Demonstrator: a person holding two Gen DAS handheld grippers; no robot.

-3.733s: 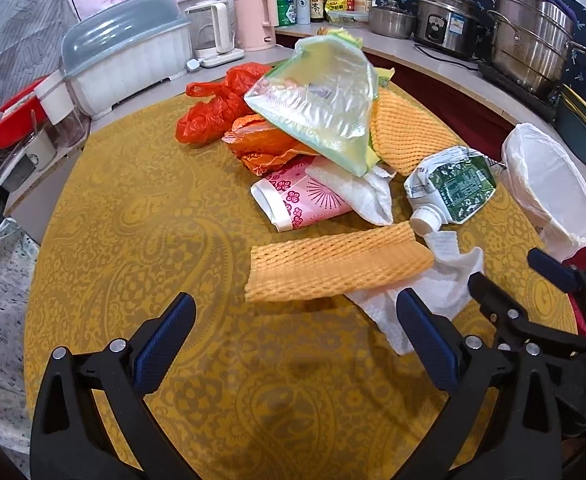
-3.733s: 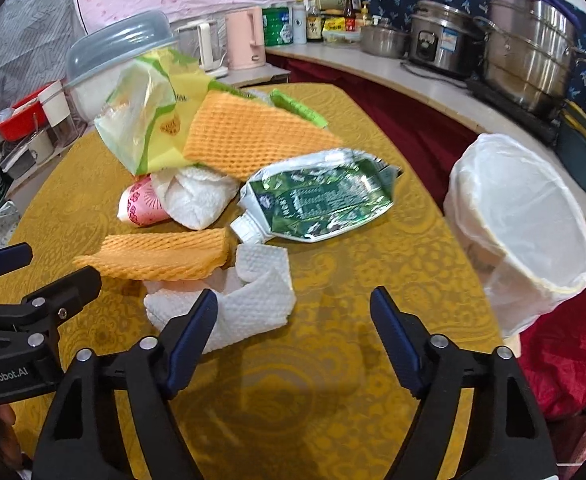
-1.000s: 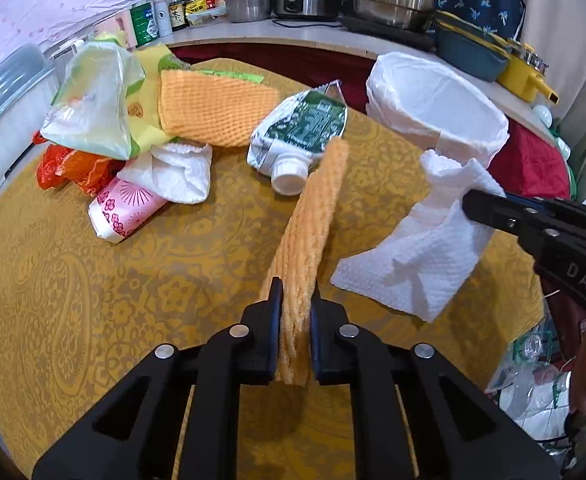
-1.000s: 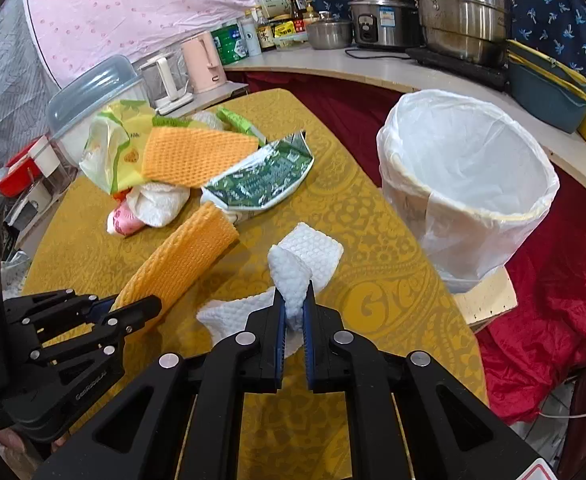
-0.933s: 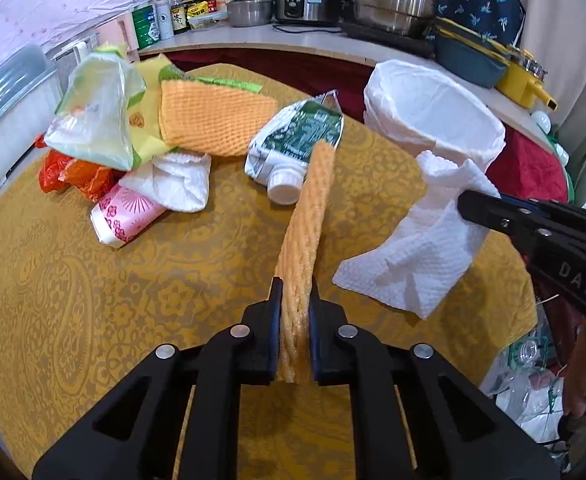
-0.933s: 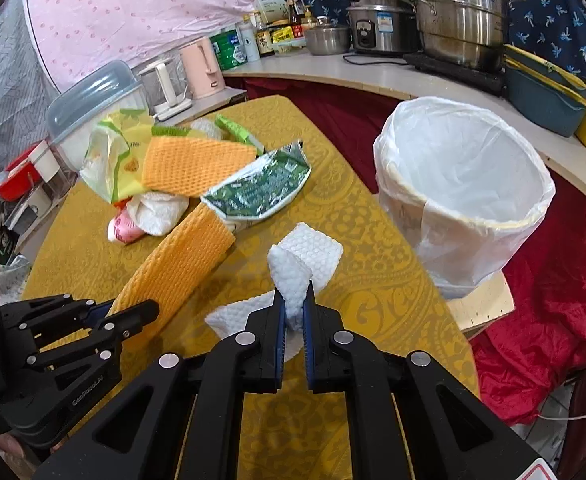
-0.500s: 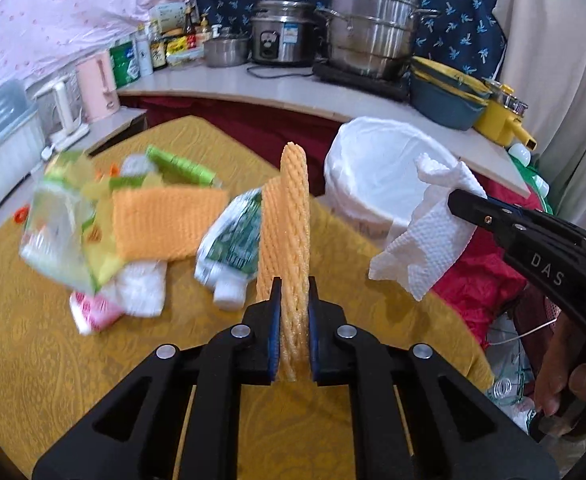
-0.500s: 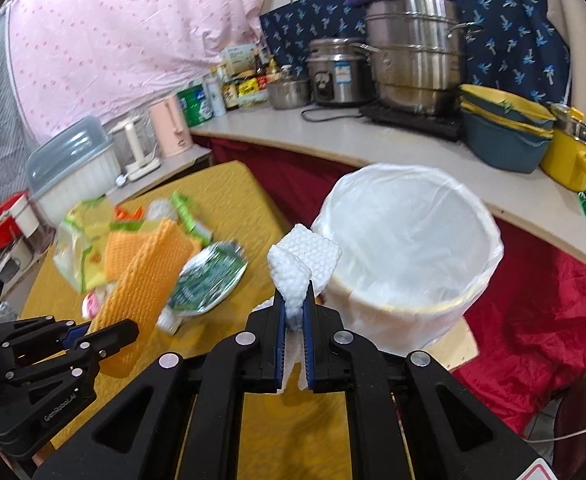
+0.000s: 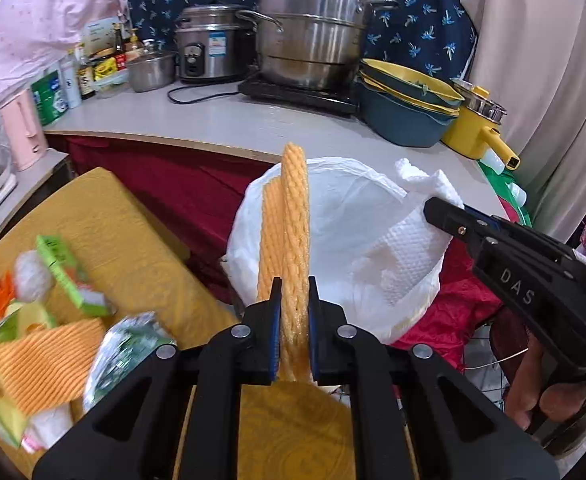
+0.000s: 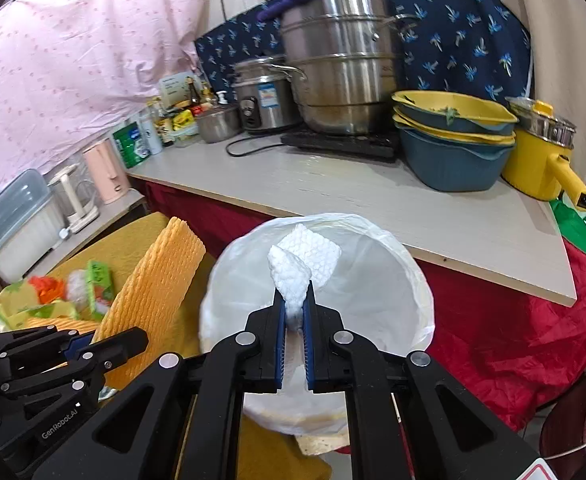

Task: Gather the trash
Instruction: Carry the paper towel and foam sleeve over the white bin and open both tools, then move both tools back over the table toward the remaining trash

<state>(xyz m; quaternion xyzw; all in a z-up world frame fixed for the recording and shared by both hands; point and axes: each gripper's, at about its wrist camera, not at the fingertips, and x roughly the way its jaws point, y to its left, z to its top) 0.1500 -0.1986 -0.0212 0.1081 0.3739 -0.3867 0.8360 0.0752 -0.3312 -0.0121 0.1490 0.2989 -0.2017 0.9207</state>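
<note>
Your right gripper [image 10: 294, 312], clamping the paper towel [image 10: 303, 266], hangs over the lined bin [image 10: 405, 280]; your left gripper [image 9: 293, 312] holds the foam net [image 9: 287, 232] upright at its near rim.

You no longer have either piece lying on the yellow table [image 9: 105, 220]; your left gripper [image 9: 292, 308], wide open a few seconds back, now pinches the orange foam net [image 9: 289, 224] and holds it upright in front of the white-lined bin [image 9: 345, 208]; your right gripper [image 10: 293, 312] has likewise closed on the white paper towel [image 10: 305, 260] and carried it off the table to the bin's mouth; the remaining trash pile [image 9: 49, 340] now sits far to the left, behind both grippers.
</note>
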